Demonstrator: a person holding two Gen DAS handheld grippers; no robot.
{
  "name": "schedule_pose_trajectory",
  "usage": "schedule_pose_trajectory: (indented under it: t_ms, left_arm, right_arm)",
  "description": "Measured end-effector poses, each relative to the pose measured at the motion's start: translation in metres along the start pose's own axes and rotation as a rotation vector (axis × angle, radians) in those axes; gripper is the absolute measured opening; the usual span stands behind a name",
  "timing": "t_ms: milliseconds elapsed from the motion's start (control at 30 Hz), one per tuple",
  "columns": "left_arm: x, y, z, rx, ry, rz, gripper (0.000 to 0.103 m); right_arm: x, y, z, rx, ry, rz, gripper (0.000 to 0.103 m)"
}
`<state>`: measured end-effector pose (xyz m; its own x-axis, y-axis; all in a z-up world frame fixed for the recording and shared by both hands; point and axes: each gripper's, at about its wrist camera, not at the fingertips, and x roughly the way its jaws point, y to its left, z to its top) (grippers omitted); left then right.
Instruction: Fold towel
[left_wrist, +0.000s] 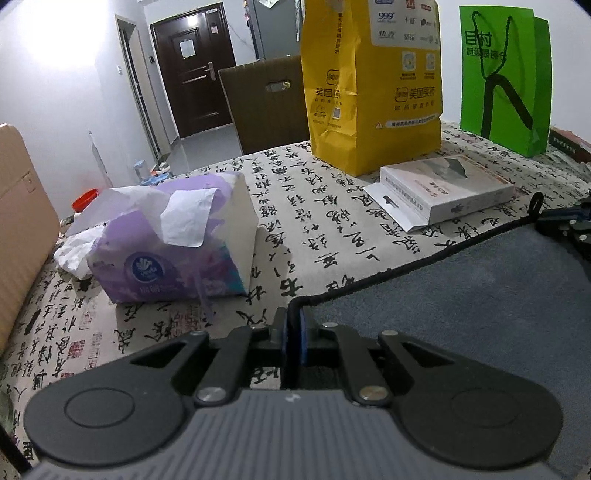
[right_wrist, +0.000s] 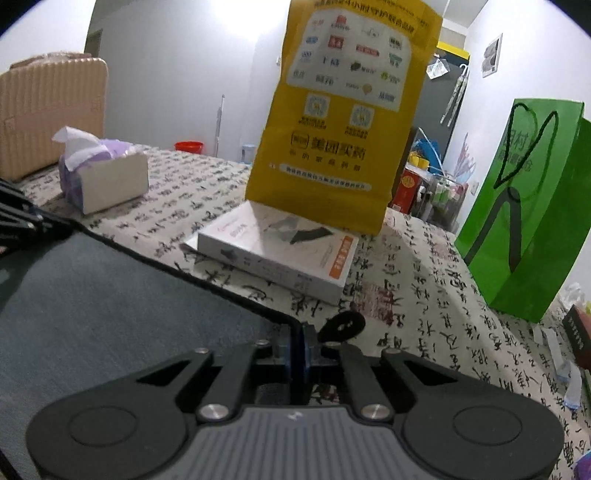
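A grey-blue towel with a black hem lies flat on the calligraphy-print tablecloth. My left gripper is shut on the towel's near left corner. In the right wrist view the towel spreads to the left, and my right gripper is shut on its near right corner, beside the towel's black hanging tab. The right gripper also shows at the towel's far side in the left wrist view.
A purple tissue pack, a white flat box, a yellow paper bag and a green bag stand on the table behind the towel. A beige suitcase is at the left edge.
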<state>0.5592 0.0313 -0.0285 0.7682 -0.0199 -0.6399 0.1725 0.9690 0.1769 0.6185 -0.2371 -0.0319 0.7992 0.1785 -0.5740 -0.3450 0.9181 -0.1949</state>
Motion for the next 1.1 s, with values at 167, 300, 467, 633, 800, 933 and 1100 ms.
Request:
schedule_pose_trajectory:
  t_ms: [167,300,467,633,800,933,1100]
  left_arm:
    - [0.0,0.0,0.001,0.007,0.005,0.018,0.018]
    - [-0.005,0.002,0.002,0.006,0.01,0.05,0.054]
    - [-0.023,0.003,0.002,0.009,0.006,0.065,0.074]
    - [-0.049,0.005,0.004,-0.004,-0.004,0.072,0.078]
    - [-0.079,0.003,0.002,-0.024,-0.013,0.087,0.08]
    - [-0.104,-0.001,-0.003,-0.026,-0.02,0.089,0.08]
    - [-0.137,-0.003,-0.015,-0.048,-0.035,0.087,0.083]
  right_arm:
    - [0.0,-0.004,0.0,0.015,-0.003,-0.007,0.018]
    - [-0.003,-0.006,0.001,0.019,-0.003,-0.009,0.025]
    - [-0.019,-0.006,0.005,0.014,-0.015,-0.01,0.032]
    - [-0.04,-0.003,0.011,0.003,-0.028,-0.012,0.038]
    - [-0.067,0.003,0.013,-0.008,-0.037,-0.012,0.055]
    - [-0.09,0.008,0.011,-0.006,-0.042,-0.007,0.057]
    - [-0.12,0.015,0.003,0.014,-0.059,0.002,0.059]
